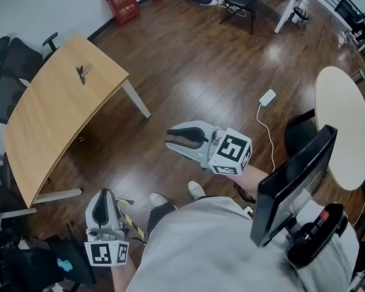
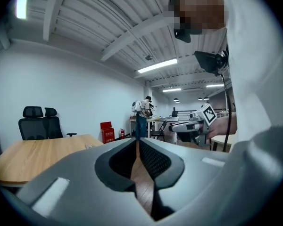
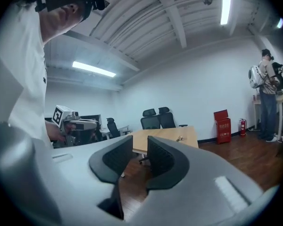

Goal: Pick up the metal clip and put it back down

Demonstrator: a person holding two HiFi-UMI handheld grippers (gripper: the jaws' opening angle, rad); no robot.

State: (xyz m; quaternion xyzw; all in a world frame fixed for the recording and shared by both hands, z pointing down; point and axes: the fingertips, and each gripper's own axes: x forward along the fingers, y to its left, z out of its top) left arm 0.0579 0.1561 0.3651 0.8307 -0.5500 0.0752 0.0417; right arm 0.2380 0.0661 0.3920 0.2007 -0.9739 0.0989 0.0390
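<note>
On curved pale-wood table (image 1: 55,114), small metal clip (image 1: 82,73); below, glossy plank floor (image 1: 201,72).

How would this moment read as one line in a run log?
metal clip: lying on wooden table, untouched | left hand-held gripper: shut, empty | right hand-held gripper: open, empty

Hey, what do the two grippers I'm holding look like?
Both the left gripper and right gripper are light grey shells with black textured pads, each carrying a white cube printed with black square markers. The person wears a white shirt.
</note>
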